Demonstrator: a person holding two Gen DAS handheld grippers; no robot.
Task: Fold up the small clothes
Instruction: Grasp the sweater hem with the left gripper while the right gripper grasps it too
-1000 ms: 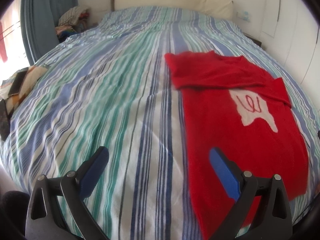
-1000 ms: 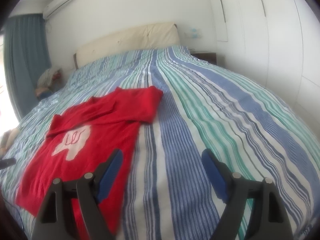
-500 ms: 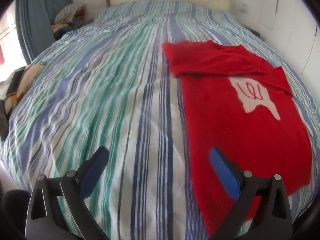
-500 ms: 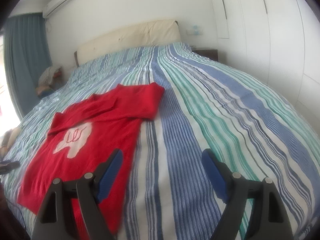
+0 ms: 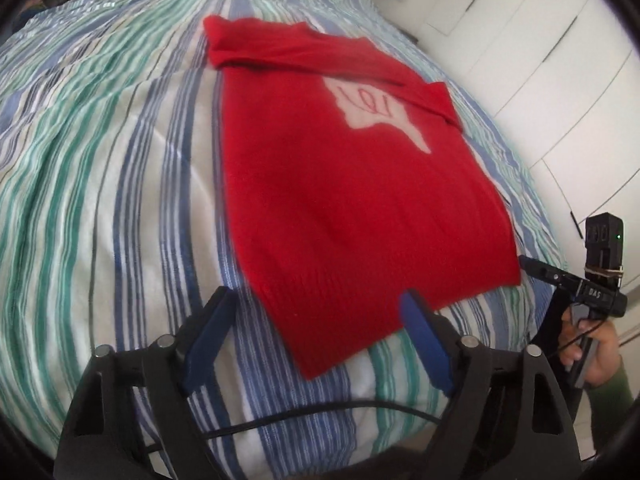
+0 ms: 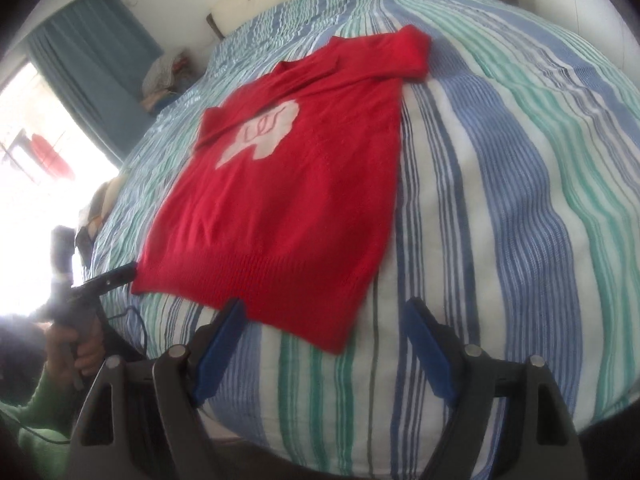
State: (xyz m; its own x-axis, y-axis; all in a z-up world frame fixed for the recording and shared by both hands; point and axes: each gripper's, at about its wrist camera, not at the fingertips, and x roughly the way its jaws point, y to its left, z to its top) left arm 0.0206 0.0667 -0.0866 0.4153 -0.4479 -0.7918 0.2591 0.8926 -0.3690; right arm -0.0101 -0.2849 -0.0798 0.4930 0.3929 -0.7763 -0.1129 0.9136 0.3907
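**Hem approach, red sweater, both grippers**

Left wrist view: left gripper (image 5: 316, 312), jaws apart and just been narrowing, nothing clamped. Red sweater (image 5: 344, 184) flat on striped bedspread (image 5: 120, 200), sleeves folded over chest; near hem corner at 12 o'clock, between the fingers, apparently untouched.

Right wrist view: right gripper (image 6: 324, 320), jaws apart, empty. Other hem corner at 12 o'clock, just past the fingertips (image 6: 234, 308).

Step judged: reaching for hem. Next move calls for pinching both corners and carrying them toward the collar.

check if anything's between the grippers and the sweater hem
Nothing visible is. The left gripper and right gripper hang open just short of the red sweater's hem corners, with only bare striped bedcover between; the left's jaws have just been closing, nothing between them.
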